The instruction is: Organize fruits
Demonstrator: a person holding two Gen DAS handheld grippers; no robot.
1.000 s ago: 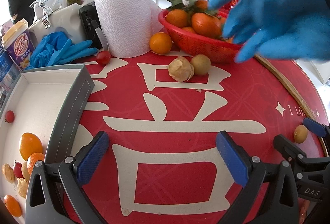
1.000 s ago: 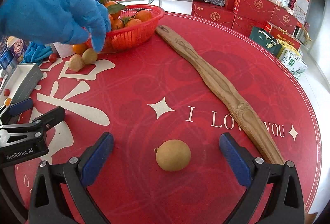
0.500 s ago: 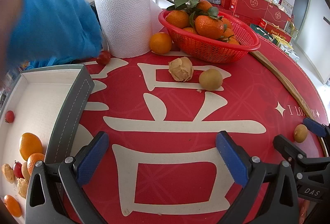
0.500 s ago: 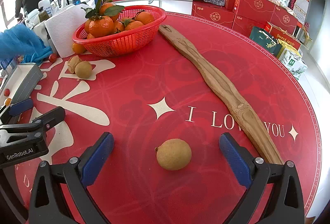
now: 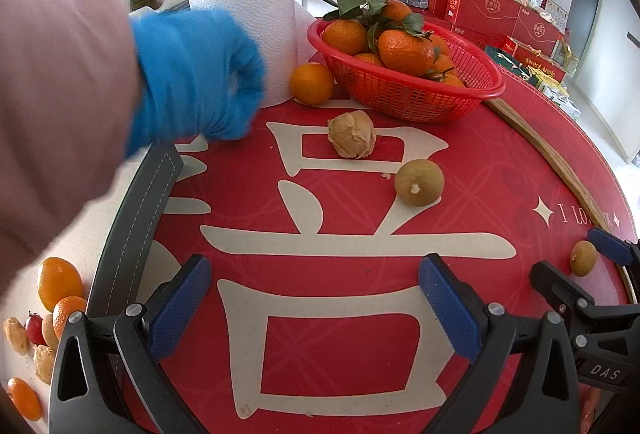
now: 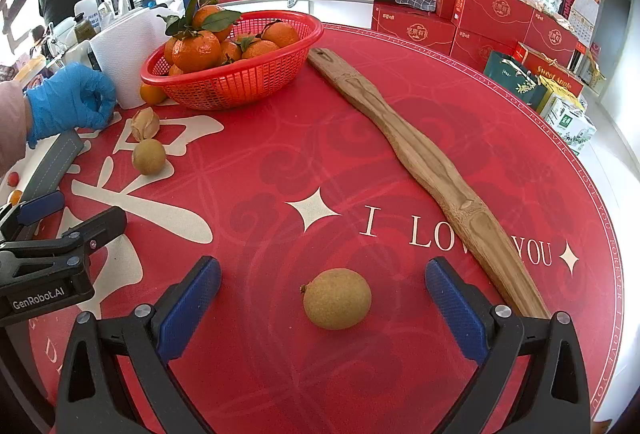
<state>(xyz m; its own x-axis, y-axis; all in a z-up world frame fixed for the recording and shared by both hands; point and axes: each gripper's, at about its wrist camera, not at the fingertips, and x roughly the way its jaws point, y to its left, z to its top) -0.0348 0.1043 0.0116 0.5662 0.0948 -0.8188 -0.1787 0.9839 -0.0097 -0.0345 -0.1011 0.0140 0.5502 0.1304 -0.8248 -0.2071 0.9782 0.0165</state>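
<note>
Red printed tabletop: the left gripper gapes wide and empty near the white tray; further right, the small round brown fruit lies between the right gripper's wide-open, empty jaws, nearest that gripper.

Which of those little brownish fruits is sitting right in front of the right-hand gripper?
Start at the red basket of oranges and follow the long wooden stick toward the near edge of the red tablecloth. There, between the open blue pads of the right gripper, lies a round tan-brown fruit. Unlike the similar fruit and papery husk near the basket, it sits alone.
</note>
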